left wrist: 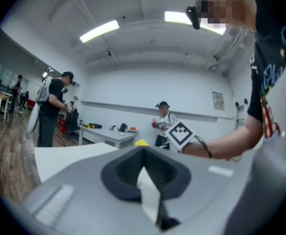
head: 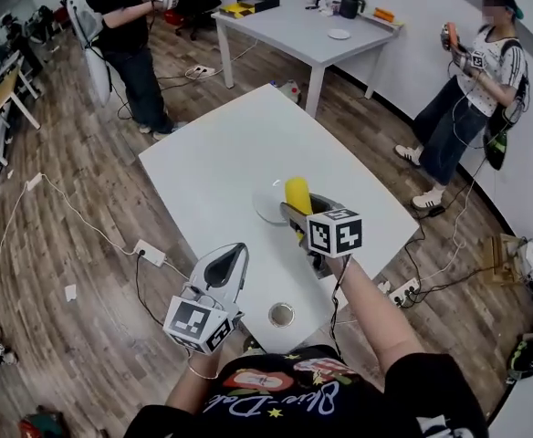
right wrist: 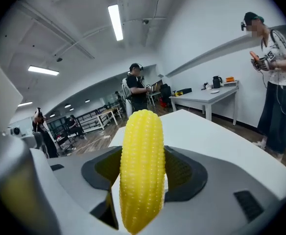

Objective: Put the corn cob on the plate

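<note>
A yellow corn cob (head: 297, 192) stands upright between the jaws of my right gripper (head: 296, 212), which is shut on it. It hangs over the near right rim of a white plate (head: 266, 203) on the white table (head: 221, 153). In the right gripper view the corn cob (right wrist: 142, 146) fills the middle, gripped at its lower half by the right gripper (right wrist: 142, 182). My left gripper (head: 235, 252) hovers over the table's near edge, left of the plate, shut and holding nothing. In the left gripper view the left gripper (left wrist: 145, 177) points toward the corn cob's tip (left wrist: 142, 142).
A small ring-shaped roll (head: 281, 315) lies on the table by its near edge. A person (head: 125, 44) stands at the far left, another person (head: 472, 89) at the right. A second table (head: 312, 30) with a kettle stands behind. A power strip (head: 150, 252) and cables lie on the floor.
</note>
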